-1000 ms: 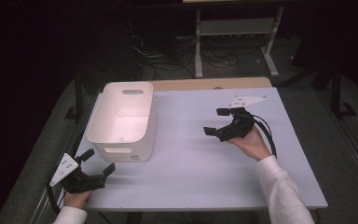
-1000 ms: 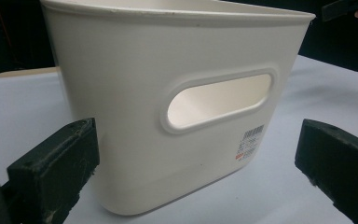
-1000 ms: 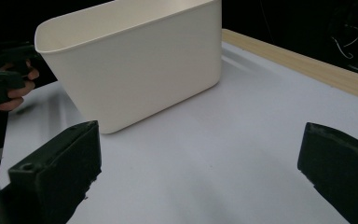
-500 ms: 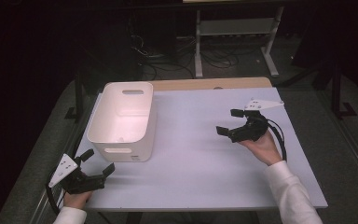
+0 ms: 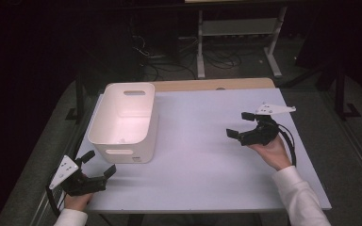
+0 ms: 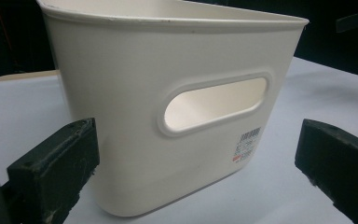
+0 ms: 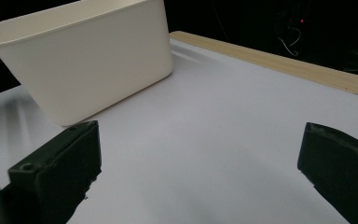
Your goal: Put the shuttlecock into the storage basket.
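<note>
Here, a white plastic bin (image 5: 125, 123) stands upright at the left of the pale table (image 5: 202, 174), its inside partly hidden by its near wall. The left gripper (image 5: 95, 164) waits just before its handle slot (image 6: 214, 103), jaws apart; the right gripper (image 5: 240, 125), well apart, is also spread and empty.

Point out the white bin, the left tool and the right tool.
white bin (image 5: 104, 128): high view, its left rim.
left tool (image 5: 99, 163): high view, midway between its fingertips.
right tool (image 5: 240, 125): high view, midway between its fingertips.
</note>
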Motion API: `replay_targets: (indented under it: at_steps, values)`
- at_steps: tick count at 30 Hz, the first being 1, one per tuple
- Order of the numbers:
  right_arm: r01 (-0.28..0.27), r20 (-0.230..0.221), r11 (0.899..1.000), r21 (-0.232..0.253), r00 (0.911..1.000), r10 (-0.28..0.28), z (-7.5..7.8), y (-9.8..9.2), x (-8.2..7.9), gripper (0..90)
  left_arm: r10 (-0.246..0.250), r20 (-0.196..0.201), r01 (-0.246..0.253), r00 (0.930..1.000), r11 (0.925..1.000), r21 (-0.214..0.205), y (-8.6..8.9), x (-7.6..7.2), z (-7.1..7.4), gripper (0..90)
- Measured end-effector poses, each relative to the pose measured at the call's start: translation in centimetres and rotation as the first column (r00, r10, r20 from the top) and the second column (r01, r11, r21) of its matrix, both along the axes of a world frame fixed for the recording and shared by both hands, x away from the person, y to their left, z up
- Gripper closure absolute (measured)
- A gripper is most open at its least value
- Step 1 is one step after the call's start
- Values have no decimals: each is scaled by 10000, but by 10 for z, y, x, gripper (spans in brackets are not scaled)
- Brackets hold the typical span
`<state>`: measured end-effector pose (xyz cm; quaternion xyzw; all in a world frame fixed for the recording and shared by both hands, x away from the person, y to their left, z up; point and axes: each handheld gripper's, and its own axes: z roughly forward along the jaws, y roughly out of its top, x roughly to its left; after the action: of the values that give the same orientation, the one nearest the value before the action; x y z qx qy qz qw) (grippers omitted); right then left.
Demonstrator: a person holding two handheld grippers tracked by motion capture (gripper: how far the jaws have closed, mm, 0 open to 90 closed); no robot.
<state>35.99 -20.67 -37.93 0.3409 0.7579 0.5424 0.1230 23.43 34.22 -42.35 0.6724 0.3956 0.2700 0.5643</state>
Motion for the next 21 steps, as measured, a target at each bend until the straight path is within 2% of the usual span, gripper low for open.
replay_targets:
  at_steps: [4, 16, 21]
  values:
    - [85, 121, 9999, 121, 9999, -86, 0, -4, -2, 0, 11, -8, -11, 10000, 10000, 21, 0, 0, 0, 0]
    - [242, 100, 9996, -108, 9997, -241, -7, -14, -10, 0, 7, -9, -7, 10000, 10000, 29, 0, 0, 0, 0]
    - [364, 240, 9991, -208, 9991, -359, -8, -20, -15, 0, 7, -8, -7, 10000, 9999, 115, 0, -1, 1, 0]
